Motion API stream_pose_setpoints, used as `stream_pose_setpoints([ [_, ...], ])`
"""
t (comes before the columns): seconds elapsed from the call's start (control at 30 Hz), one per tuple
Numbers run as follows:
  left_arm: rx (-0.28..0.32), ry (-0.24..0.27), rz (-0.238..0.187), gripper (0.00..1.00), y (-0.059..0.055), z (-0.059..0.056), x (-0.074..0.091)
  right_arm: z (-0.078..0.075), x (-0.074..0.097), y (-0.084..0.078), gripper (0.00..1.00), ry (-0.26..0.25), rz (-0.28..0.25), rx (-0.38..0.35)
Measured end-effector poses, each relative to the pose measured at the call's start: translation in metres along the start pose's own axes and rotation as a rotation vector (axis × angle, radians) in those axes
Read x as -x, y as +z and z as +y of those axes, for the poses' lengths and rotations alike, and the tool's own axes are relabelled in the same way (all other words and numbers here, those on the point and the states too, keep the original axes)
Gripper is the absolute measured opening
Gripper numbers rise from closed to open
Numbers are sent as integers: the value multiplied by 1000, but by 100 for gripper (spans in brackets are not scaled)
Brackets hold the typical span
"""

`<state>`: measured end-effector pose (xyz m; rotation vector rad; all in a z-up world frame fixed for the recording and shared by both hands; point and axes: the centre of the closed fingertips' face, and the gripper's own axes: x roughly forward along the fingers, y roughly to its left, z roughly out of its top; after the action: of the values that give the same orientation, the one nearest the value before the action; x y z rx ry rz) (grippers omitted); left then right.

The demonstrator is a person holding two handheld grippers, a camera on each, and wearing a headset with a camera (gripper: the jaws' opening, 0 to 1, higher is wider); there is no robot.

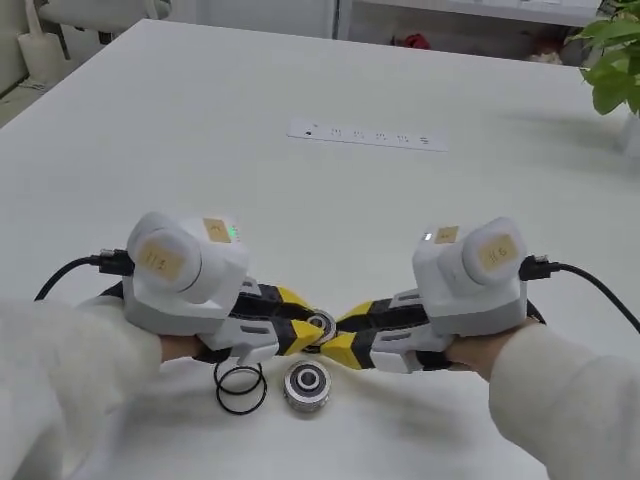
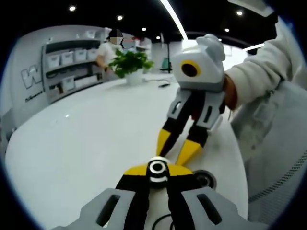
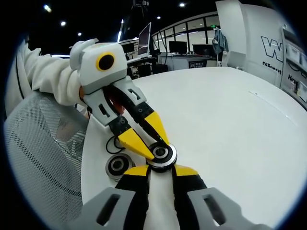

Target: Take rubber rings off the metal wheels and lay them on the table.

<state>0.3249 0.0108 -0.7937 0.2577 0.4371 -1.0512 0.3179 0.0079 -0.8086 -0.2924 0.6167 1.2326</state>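
Fingers point(image 1: 292, 336) of left gripper point(image 1: 310, 330), right gripper point(image 1: 334, 332) clenched on same wheel point(image 1: 320, 324); second wheel point(image 1: 306, 386), two rings point(image 1: 240, 386) lay on table point(image 1: 300, 210).

white table point(image 1: 200, 120), rubber rings point(image 1: 241, 389), metal wheel point(image 1: 306, 386), power strip point(image 1: 367, 134)

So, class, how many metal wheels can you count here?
2. One metal wheel is pinched between the left tool and right tool; the other lies on the table beside loose rubber rings.

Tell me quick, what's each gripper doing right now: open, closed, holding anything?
Left gripper: closed, pinching the edge of the metal wheel.
Right gripper: closed on that same wheel, held up between the two.
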Motion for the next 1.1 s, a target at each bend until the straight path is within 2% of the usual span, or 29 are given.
stream_pose_setpoints([
  [0.73,2,6,0,14,-1,1,1,0,4,-3,0,14,10,-38],
  [0.87,4,6,0,14,0,1,1,0,4,-2,0,10,10,-35],
  [1.1,2,5,-1,14,0,1,1,0,4,-2,0,10,8,-74],
])
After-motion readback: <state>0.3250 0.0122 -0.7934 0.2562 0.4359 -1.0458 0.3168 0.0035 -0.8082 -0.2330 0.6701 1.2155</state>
